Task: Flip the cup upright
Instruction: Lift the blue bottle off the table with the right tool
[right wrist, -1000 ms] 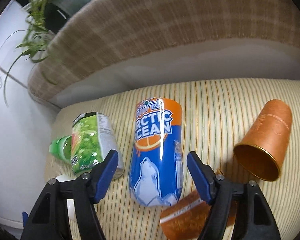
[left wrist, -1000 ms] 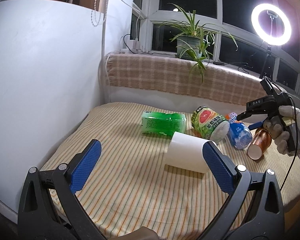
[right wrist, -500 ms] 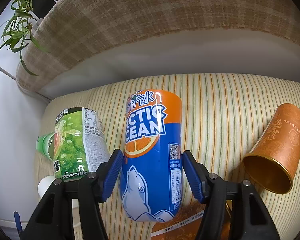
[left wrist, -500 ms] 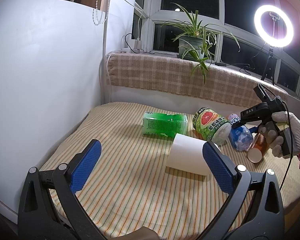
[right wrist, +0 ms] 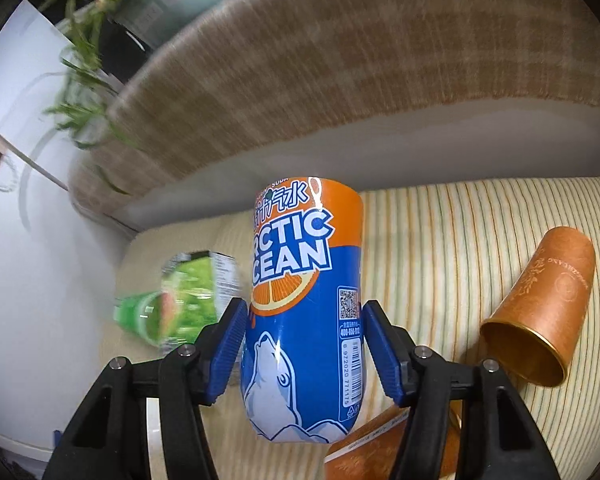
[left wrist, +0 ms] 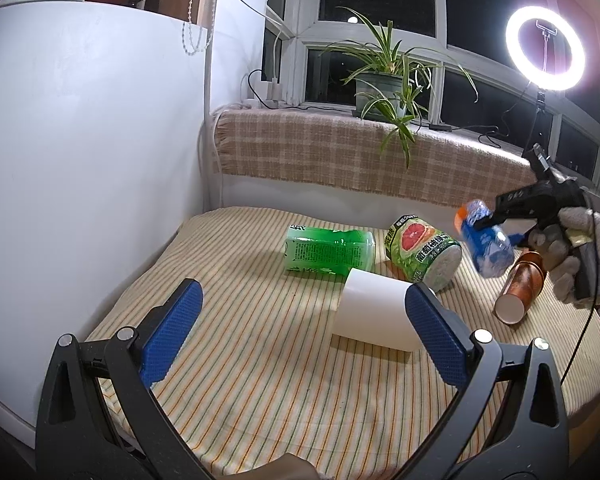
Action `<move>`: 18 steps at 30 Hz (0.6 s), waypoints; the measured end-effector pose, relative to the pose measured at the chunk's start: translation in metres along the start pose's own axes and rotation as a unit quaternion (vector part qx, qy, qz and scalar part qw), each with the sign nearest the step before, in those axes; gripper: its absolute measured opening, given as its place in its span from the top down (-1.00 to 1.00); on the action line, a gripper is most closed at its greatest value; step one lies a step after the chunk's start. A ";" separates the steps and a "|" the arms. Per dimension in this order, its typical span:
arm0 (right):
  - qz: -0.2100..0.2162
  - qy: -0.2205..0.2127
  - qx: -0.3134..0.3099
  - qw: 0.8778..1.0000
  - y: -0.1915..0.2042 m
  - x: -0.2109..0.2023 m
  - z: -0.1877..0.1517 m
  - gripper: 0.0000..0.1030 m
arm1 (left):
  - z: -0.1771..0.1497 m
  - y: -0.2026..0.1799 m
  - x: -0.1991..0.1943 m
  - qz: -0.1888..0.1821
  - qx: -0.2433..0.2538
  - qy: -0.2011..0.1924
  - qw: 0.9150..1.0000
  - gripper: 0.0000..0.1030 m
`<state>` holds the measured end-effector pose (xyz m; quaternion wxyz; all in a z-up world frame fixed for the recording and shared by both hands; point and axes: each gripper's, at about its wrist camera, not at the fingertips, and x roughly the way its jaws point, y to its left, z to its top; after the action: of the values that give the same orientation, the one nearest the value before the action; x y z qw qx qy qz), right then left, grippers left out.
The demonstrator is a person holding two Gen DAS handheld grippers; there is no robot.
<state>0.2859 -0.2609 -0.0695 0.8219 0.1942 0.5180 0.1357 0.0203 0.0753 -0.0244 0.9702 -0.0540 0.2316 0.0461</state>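
Glossy blue cup [right wrist: 306, 312]; matt striped cloth [right wrist: 440, 240].

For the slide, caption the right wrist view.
Right gripper clamps the blue-and-orange cup, lifted off the striped cloth; a copper cup lies on its side nearby.

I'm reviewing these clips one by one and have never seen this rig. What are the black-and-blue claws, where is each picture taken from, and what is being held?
There is no robot here. A person holds a hand-operated gripper in each hand, and each carries a wide-angle camera looking out between its two blue-padded jaws.

In the left camera's picture, the left gripper is open and holds nothing; a white cup lies on its side just beyond it. At the right edge you see a gloved hand working the right gripper.

In the right camera's picture, the right gripper's jaws are shut on a blue-and-orange Arctic Ocean cup, raised off the striped cloth.

Also lying on the cloth are a green cup, a grapefruit-print cup and a copper cup.
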 end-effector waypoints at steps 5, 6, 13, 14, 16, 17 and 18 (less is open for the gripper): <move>0.042 -0.022 -0.006 0.999 0.008 -0.036 -0.014 -0.20 | 0.001 -0.005 -0.001 -0.008 0.002 0.002 1.000 -1.00; 0.048 -0.024 -0.008 0.999 0.009 -0.042 -0.018 -0.20 | 0.001 -0.007 -0.001 -0.010 0.003 0.002 1.000 -1.00; 0.080 -0.021 -0.013 0.996 0.020 -0.059 -0.078 -0.20 | 0.000 -0.021 -0.001 -0.030 0.009 0.010 0.999 -1.00; 0.081 -0.018 -0.011 0.996 0.031 -0.059 -0.100 -0.20 | 0.000 -0.024 0.000 -0.034 0.012 0.013 0.999 -1.00; 0.084 -0.009 -0.003 0.996 0.028 -0.061 -0.122 -0.20 | -0.002 -0.031 0.002 -0.042 0.015 0.018 0.999 -1.00; 0.084 -0.005 -0.002 0.996 0.031 -0.058 -0.131 -0.20 | -0.003 -0.034 0.002 -0.046 0.016 0.021 0.999 -1.00; 0.085 0.001 0.001 0.996 0.032 -0.052 -0.138 -0.20 | -0.004 -0.036 0.003 -0.049 0.017 0.024 0.998 -0.99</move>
<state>0.1380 -0.2300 -0.0674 0.8070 0.2376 0.5004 0.2046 0.0255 0.0389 -0.0263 0.9662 -0.0498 0.2527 -0.0070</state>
